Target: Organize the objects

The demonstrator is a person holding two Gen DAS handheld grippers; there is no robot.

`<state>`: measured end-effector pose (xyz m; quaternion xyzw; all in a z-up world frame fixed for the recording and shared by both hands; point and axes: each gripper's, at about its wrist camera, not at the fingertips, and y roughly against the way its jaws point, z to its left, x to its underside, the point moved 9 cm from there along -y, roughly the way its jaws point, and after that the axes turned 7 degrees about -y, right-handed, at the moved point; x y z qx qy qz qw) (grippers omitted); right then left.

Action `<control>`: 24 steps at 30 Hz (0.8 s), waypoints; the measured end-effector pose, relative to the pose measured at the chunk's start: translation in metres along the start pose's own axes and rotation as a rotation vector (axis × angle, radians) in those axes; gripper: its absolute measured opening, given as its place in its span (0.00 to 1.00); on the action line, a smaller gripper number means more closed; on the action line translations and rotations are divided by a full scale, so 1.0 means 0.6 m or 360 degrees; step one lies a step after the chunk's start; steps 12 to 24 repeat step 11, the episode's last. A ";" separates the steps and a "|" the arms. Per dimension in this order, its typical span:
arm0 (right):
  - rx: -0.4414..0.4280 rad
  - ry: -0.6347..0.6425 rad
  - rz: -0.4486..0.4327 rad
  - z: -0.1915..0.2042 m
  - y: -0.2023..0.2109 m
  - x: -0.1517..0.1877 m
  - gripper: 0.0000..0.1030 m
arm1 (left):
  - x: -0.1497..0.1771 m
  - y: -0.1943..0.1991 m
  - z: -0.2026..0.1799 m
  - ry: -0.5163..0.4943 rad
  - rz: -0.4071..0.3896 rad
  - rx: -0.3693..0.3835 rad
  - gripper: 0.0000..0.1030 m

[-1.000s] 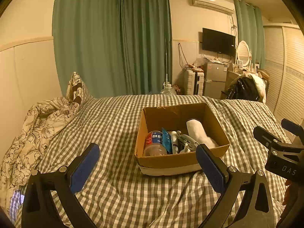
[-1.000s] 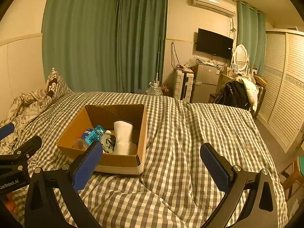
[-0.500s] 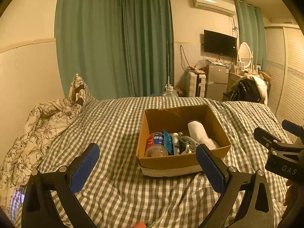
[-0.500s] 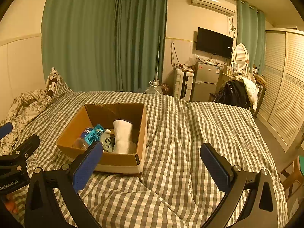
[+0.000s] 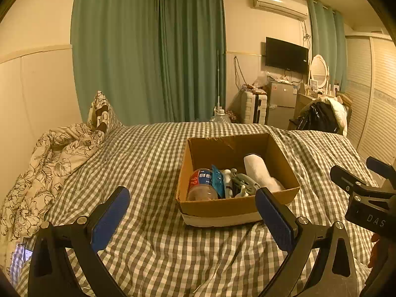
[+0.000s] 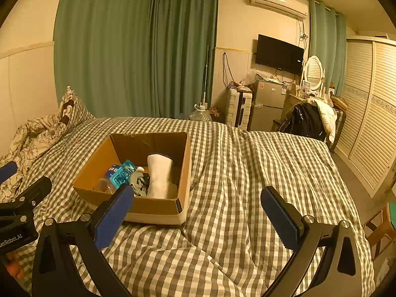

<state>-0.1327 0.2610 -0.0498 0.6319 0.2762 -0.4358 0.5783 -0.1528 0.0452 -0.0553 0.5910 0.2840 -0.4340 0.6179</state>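
We hold the left gripper (image 5: 193, 212) and the right gripper (image 6: 198, 210) spread wide at frame bottom, gripping and touching nothing. The box (image 5: 222, 210) sits mid-frame on the bed (image 6: 247, 173), holding a bottle (image 5: 201, 185) and sock (image 6: 159, 175).

Both the left hand-held gripper (image 5: 191, 212) and right hand-held gripper (image 6: 198, 210) hover spread wide, seemingly level.

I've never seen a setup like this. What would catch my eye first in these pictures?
Probably the open cardboard box in the middle of the checked bedspread, holding a white rolled sock, a plastic bottle and a blue packet. Next, the two hand-held grippers, left gripper and right gripper, hover near the box with blue-padded jaws wide open and empty.
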 end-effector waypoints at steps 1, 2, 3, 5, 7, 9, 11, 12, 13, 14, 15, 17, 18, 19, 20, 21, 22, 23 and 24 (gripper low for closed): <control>-0.0001 0.0000 0.0000 0.000 -0.001 0.000 1.00 | 0.000 0.000 0.000 -0.0003 0.0001 -0.0004 1.00; -0.0001 0.0001 0.0002 0.000 0.000 0.001 1.00 | 0.000 0.000 0.000 -0.0003 -0.0001 -0.0009 1.00; -0.0001 0.0002 0.0003 0.000 0.000 0.001 1.00 | 0.000 0.001 0.001 -0.0002 -0.0003 -0.0012 1.00; 0.0000 0.0001 0.0003 0.001 -0.001 0.002 1.00 | -0.001 0.000 0.001 -0.0001 -0.0001 -0.0009 1.00; -0.0001 0.0001 0.0003 0.001 -0.001 0.001 1.00 | -0.001 0.000 0.002 -0.0002 0.0000 -0.0015 1.00; -0.0002 0.0002 0.0003 0.001 -0.002 0.003 1.00 | 0.000 0.000 0.002 -0.0001 0.0004 -0.0020 1.00; -0.0001 0.0000 0.0003 0.001 -0.002 0.003 1.00 | 0.001 0.000 0.003 0.0004 0.0007 -0.0020 1.00; -0.0001 0.0000 0.0003 0.001 -0.002 0.003 1.00 | 0.001 0.000 0.003 0.0004 0.0007 -0.0020 1.00; -0.0001 0.0000 0.0003 0.001 -0.002 0.003 1.00 | 0.001 0.000 0.003 0.0004 0.0007 -0.0020 1.00; -0.0001 0.0000 0.0003 0.001 -0.002 0.003 1.00 | 0.001 0.000 0.003 0.0004 0.0007 -0.0020 1.00; -0.0001 0.0000 0.0003 0.001 -0.002 0.003 1.00 | 0.001 0.000 0.003 0.0004 0.0007 -0.0020 1.00; -0.0001 0.0000 0.0003 0.001 -0.002 0.003 1.00 | 0.001 0.000 0.003 0.0004 0.0007 -0.0020 1.00; -0.0001 0.0000 0.0003 0.001 -0.002 0.003 1.00 | 0.001 0.000 0.003 0.0004 0.0007 -0.0020 1.00; -0.0001 0.0000 0.0003 0.001 -0.002 0.003 1.00 | 0.001 0.000 0.003 0.0004 0.0007 -0.0020 1.00; -0.0001 0.0000 0.0003 0.001 -0.002 0.003 1.00 | 0.001 0.000 0.003 0.0004 0.0007 -0.0020 1.00; -0.0001 0.0000 0.0003 0.001 -0.002 0.003 1.00 | 0.001 0.000 0.003 0.0004 0.0007 -0.0020 1.00; -0.0001 0.0000 0.0003 0.001 -0.002 0.003 1.00 | 0.001 0.000 0.003 0.0004 0.0007 -0.0020 1.00; -0.0001 0.0000 0.0003 0.001 -0.002 0.003 1.00 | 0.001 0.000 0.003 0.0004 0.0007 -0.0020 1.00; -0.0001 0.0000 0.0003 0.001 -0.002 0.003 1.00 | 0.001 0.000 0.003 0.0004 0.0007 -0.0020 1.00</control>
